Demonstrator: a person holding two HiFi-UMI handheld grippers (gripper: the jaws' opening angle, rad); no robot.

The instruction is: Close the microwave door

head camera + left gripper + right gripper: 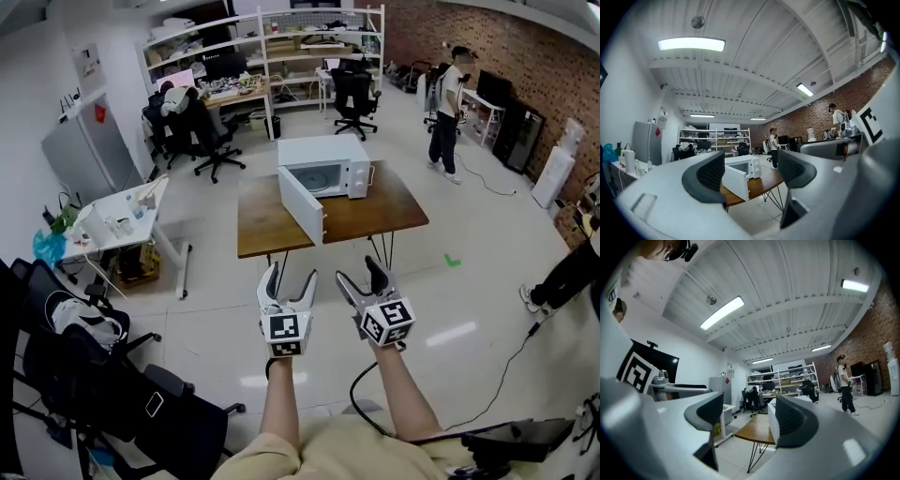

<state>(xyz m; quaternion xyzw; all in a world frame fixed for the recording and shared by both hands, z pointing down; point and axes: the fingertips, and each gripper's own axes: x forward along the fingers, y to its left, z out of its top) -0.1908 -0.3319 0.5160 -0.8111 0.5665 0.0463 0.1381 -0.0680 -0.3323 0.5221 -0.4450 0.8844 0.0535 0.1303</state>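
Observation:
A white microwave (326, 165) stands on a wooden table (375, 214) ahead of me. Its door (301, 203) hangs wide open toward the table's front edge. Both grippers are held out over the floor, short of the table. My left gripper (289, 276) is open with nothing between its fingers. My right gripper (362, 272) is open and empty too. In the left gripper view the microwave (749, 167) and its open door (735, 181) show between the jaws, still far off. In the right gripper view the table (757, 427) and the door's edge (772, 423) show past the right jaw.
A white side table (122, 214) stands left of the wooden table, a black office chair (122, 398) close at my left. A person (448, 108) stands at the back right, another person's leg (562, 277) at the right edge. Shelves (272, 47) and chairs line the back.

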